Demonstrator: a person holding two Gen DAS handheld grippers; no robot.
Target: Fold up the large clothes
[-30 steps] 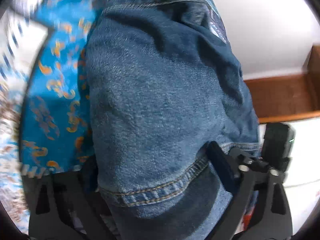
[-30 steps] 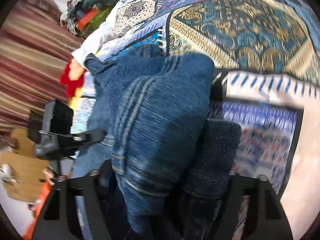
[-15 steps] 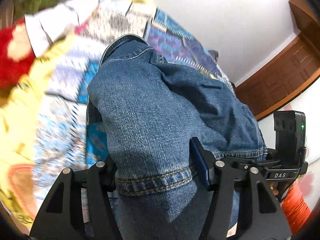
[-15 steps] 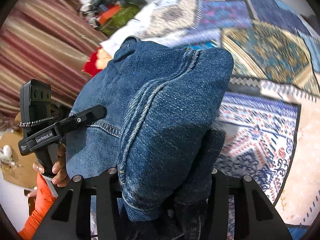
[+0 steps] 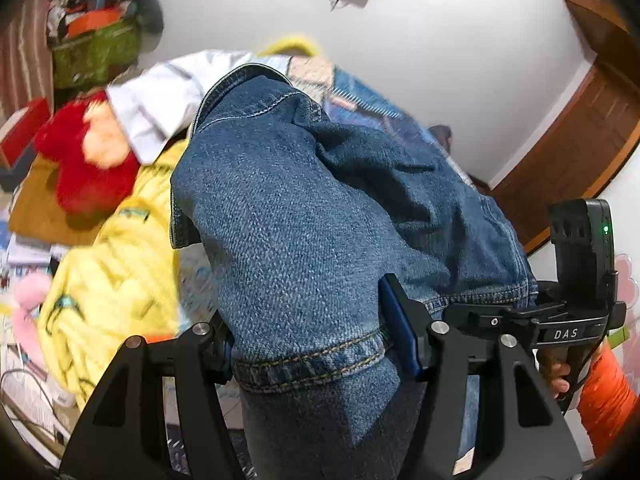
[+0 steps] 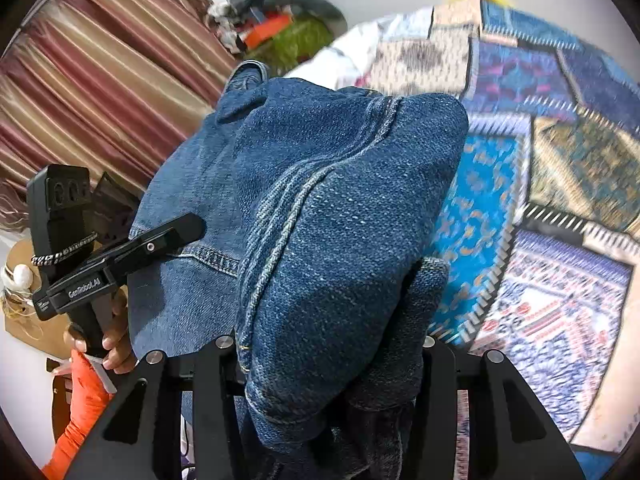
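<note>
A folded bundle of blue denim jeans point(image 5: 304, 216) fills the middle of both wrist views, lifted above the bed. My left gripper point(image 5: 310, 336) is shut on a stitched hem of the jeans, its blue pad pressed into the fabric. My right gripper point(image 6: 324, 356) is shut on a thick fold of the jeans point(image 6: 320, 208) with a double seam running over it. Each view shows the other tool at its edge: the right gripper point(image 5: 560, 320) beside the denim, the left gripper point(image 6: 120, 256) against it, each held by a hand with an orange sleeve.
Below lies a patchwork bedspread point(image 6: 560, 168). A yellow garment point(image 5: 120, 264), a red plush toy point(image 5: 80, 168) and a white cloth point(image 5: 168, 108) sit to the left. A green basket of clothes point(image 5: 88, 56), a striped curtain point(image 6: 100, 100) and a wooden door point(image 5: 580, 140) ring the room.
Both grippers have closed tighter on the jeans and risen with them. The bedspread has dropped away, and more of the room now shows around the bundle.
</note>
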